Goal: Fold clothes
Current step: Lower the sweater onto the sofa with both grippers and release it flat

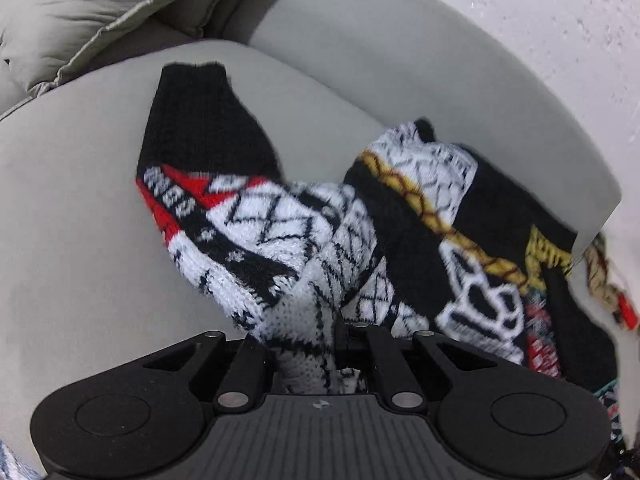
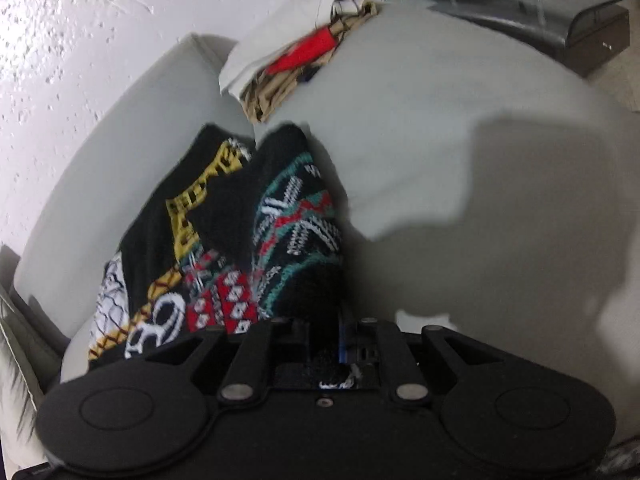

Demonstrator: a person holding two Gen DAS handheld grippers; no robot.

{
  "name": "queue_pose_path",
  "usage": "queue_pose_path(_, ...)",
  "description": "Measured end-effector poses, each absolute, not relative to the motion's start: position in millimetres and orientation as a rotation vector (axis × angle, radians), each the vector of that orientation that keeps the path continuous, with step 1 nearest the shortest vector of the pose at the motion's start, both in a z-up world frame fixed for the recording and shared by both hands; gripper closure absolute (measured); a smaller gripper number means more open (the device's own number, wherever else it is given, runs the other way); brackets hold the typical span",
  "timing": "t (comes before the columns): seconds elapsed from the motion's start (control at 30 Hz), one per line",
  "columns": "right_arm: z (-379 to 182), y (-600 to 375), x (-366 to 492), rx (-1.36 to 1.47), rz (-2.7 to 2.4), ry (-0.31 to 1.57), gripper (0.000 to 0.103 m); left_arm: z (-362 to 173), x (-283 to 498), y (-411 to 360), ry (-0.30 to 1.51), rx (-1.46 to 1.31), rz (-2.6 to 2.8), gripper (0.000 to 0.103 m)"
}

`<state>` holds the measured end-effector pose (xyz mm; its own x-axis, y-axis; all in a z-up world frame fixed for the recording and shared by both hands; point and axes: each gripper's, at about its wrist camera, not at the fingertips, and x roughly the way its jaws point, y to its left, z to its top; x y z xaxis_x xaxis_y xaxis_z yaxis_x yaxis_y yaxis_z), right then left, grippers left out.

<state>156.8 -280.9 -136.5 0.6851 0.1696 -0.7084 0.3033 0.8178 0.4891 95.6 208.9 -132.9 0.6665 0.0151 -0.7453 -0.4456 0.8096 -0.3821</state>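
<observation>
Black knit with white, red, yellow and teal patterns: the sweater (image 1: 404, 216) lies bunched on the grey sofa (image 1: 72, 240), toward the seat's back edge, where the cushion meets the backrest. One black sleeve (image 1: 204, 120) stretches flat away from the heap, its cuff edge short of the backrest. The left gripper (image 1: 316, 356) has its jaws closed on a white, netted fold of the sweater, the cloth rising straight out of the pinch. The right gripper (image 2: 332, 344) is clamped on a black part with teal and red bands (image 2: 296, 216); the fabric runs up from it in a ridge. On the sleeve's side of the sweater the seat is bare grey up to a pale pillow (image 1: 88, 16). On the opposite side the seat is also bare, crossed by a broad shadow. Beyond the sweater's far end, a folded white and tan pile (image 2: 296, 48) with a red piece sits at the sofa's edge. Behind it all, a rough white wall (image 2: 68, 40).
</observation>
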Motion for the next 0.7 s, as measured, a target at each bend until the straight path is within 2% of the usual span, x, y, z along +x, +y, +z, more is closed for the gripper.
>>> queue_pose_path(0.1,-110.4,-280.4,147.6,0.617,-0.065,0.766,0.092,-109.9,94.1,212.7,0.773,-0.604,0.254,0.096)
queue_pose_path(0.23,-107.1,-281.3,131.7,0.61,-0.076,0.781,0.092,-104.1,83.0,209.2,0.785,-0.554,0.256,0.095)
queue_pose_path(0.33,-122.5,-279.3,133.7,0.553,-0.105,0.862,0.09,-130.0,89.3,204.9,0.901,-0.463,0.275,0.089)
queue_pose_path(0.37,-127.4,-278.4,132.3,0.528,-0.101,0.882,0.089,-137.2,91.2,200.3,0.928,-0.426,0.282,0.083)
queue_pose_path(0.47,-133.3,-277.2,123.8,0.467,-0.088,0.907,0.079,-130.2,76.8,189.4,0.913,-0.354,0.309,0.072)
queue_pose_path(0.5,-128.1,-278.1,118.4,0.458,-0.077,0.891,0.07,-124.4,69.6,186.0,0.9,-0.323,0.32,0.072)
queue_pose_path(0.57,-112.7,-280.2,107.1,0.44,-0.052,0.865,0.059,-109.9,52.7,177.9,0.866,-0.233,0.334,0.071)
queue_pose_path(0.7,-82.0,-281.9,83.6,0.439,0.022,0.823,0.046,-78.0,18.5,158.9,0.783,-0.11,0.277,0.063)
